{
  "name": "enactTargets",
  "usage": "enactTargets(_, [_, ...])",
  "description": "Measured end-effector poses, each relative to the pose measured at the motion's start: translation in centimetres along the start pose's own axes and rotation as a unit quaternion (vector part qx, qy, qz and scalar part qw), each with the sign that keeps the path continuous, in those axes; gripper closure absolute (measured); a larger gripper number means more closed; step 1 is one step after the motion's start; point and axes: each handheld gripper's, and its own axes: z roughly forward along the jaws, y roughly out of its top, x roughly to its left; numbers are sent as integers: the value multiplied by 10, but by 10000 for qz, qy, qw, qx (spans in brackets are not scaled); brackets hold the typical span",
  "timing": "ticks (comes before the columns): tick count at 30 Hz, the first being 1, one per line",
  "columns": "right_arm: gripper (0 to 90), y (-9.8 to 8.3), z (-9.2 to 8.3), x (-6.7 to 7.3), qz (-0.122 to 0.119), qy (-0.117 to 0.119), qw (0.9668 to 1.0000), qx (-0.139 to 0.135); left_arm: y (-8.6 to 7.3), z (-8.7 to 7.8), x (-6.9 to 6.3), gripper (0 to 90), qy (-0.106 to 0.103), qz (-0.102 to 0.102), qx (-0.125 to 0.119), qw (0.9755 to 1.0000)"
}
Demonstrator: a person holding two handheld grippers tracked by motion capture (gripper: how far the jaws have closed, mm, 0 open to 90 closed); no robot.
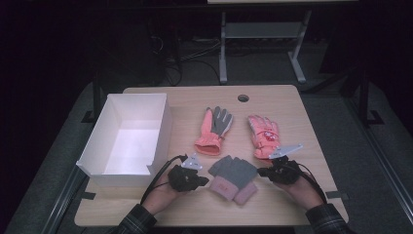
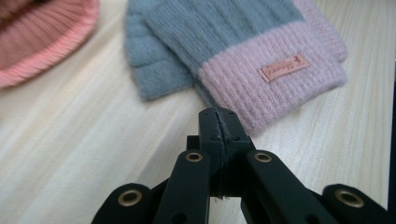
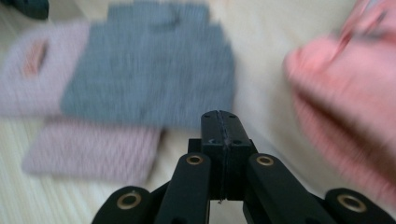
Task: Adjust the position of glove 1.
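- A pale wooden table [image 1: 302, 195] with a round cable hole fills the middle of the high view, on grey floor in a dark room; a desk frame's metal legs stand at the top.
- A white box [image 1: 97, 146] sits at the table's left.
- Two pink ski gloves [image 1: 214, 129] lie at centre.
- The knitted gloves [image 1: 234, 178], grey with pale pink cuffs and a small label, lie stacked at lower centre.
- The left gripper [image 1: 204, 181] and right gripper [image 1: 260, 171] flank them, both with jaws pressed together, empty.
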Motion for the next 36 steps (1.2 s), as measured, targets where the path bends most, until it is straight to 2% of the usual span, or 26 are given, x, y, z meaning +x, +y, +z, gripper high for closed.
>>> enactTargets(4, [896,-1,9,6,-102,150,9997,176,1,7,-5,892,-94,105,139,9998])
enactTargets(5, [896,-1,9,6,-102,150,9997,176,1,8,-7,892,-131,74,117,9998])
enactTargets(6, [897,1,11,7,-72,175,9997,162,2,8,-7,892,-184,109,116,9997])
enactTargets(7, [896,5,13,7,-60,195,9997,95,2,9,-9,892,-244,37,35,9997])
enactTargets(8, [895,7,14,6,-89,209,9997,66,4,8,-10,892,-299,73,27,9995])
enactTargets(9, [894,10,15,7,-33,217,9997,54,5,8,-12,892,-379,25,-54,9993])
enactTargets(16, [889,30,32,6,-174,124,9998,-42,11,18,-28,880,-667,236,-62,9975])
enactTargets(18, [877,32,34,6,-161,111,9998,-79,12,17,-28,874,-664,280,-60,9974])
enactTargets(20, [826,35,32,8,-175,21,9998,-92,12,13,-27,861,-543,313,-79,9980])
enactTargets(22, [751,37,23,13,-61,169,9996,-234,10,6,-21,858,-327,252,-119,9991])
enactTargets(23, [724,38,20,17,-78,226,9993,-298,8,4,-17,858,-199,190,-154,9995])
enactTargets(24, [662,39,18,29,-144,399,9988,-262,6,1,-10,858,26,131,-100,9999])
enactTargets(25, [657,38,19,35,-185,451,9984,-286,5,1,-7,858,122,44,-118,9998])
enactTargets(26, [657,38,19,35,-185,451,9984,-286,5,1,-7,858,122,44,-118,9998])
enactTargets(27, [642,39,20,41,-270,463,9982,-284,4,2,-3,858,180,8,-89,9998])
enactTargets(30, [606,41,27,56,-333,557,9975,-286,3,8,0,858,296,-151,-38,9994])
enactTargets(31, [592,42,29,59,-321,556,9976,-248,3,9,2,858,308,-70,81,9995])
enactTargets(33, [582,43,37,65,-374,519,9978,-175,3,12,1,858,324,-140,9,9994])
enactTargets(34, [595,43,41,66,-417,445,9981,-87,3,12,2,858,333,-94,55,9994])
enactTargets(36, [698,41,46,67,-528,284,9982,-45,3,12,2,858,337,-53,97,9994])
